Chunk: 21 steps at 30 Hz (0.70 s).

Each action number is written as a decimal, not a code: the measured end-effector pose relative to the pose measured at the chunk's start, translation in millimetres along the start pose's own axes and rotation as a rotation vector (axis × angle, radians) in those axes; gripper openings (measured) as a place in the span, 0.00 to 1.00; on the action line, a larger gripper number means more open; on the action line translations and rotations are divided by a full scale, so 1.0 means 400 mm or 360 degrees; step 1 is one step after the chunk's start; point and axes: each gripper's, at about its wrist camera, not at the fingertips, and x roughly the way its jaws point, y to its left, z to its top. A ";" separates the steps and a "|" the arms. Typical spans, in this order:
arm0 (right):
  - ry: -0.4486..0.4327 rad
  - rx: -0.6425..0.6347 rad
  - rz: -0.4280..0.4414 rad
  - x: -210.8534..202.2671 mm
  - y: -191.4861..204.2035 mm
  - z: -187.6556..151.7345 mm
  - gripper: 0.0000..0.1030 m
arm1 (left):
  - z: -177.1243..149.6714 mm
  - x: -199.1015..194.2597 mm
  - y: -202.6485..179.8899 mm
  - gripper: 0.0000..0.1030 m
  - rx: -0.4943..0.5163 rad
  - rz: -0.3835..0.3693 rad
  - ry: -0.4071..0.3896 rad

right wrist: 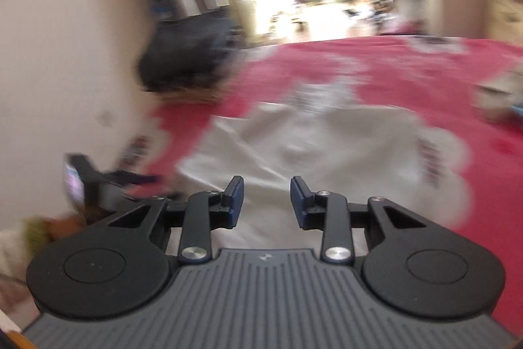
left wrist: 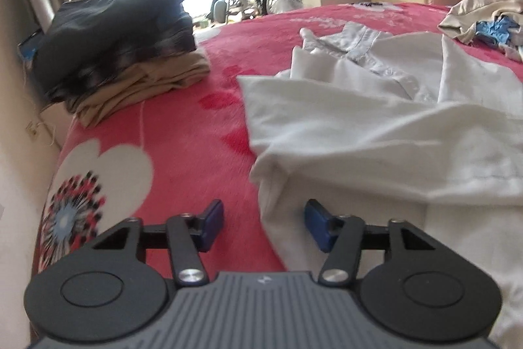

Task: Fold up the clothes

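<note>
**Inspector:** White woven cotton, one collared shirt (left wrist: 376, 120), lies spread on the pink floral fleece blanket (left wrist: 183, 133). It sits ahead and to the right of the left tongs (left wrist: 264, 226). Their blue pads stand apart with nothing clamped; the shirt's near left edge runs between and just beyond them.

**Assistant:** And the right tongs (right wrist: 266, 200)?

**Inspector:** Apart as well, holding nothing. That view is badly smeared, but the shirt (right wrist: 294, 146) shows directly ahead of them and under the tips.

**Assistant:** Step in hand?

**Inspector:** In my judgement, a re-grip between folds. One panel already lies doubled across the body. The next move calls for the left tongs to close on the near left edge, pinching both layers cleanly.

**Assistant:** Orientation?

**Inspector:** The collar (left wrist: 362, 41) points away from the left tongs, toward the far side of the bed. The long axis runs from near to far, tilting slightly rightward.

**Assistant:** Finished work?

**Inspector:** A folded stack of dark and tan garments (left wrist: 124, 44) sits far left of the left tongs.
</note>
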 end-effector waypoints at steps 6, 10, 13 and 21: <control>0.0246 -0.0128 0.0242 0.364 0.095 0.173 0.33 | 0.019 0.035 0.001 0.25 -0.0009 -0.0023 -0.0047; 0.0365 -0.0155 0.0214 0.584 0.139 0.240 0.33 | 0.015 0.038 -0.002 0.15 -0.0012 -0.0015 -0.0078; 0.0450 -0.0085 0.0220 0.714 0.157 0.267 0.38 | 0.007 0.035 -0.007 0.11 0.0007 -0.0005 -0.0110; 0.0705 -0.0142 0.0150 0.901 0.170 0.218 0.12 | -0.012 0.021 -0.009 0.03 -0.0042 0.0038 -0.0187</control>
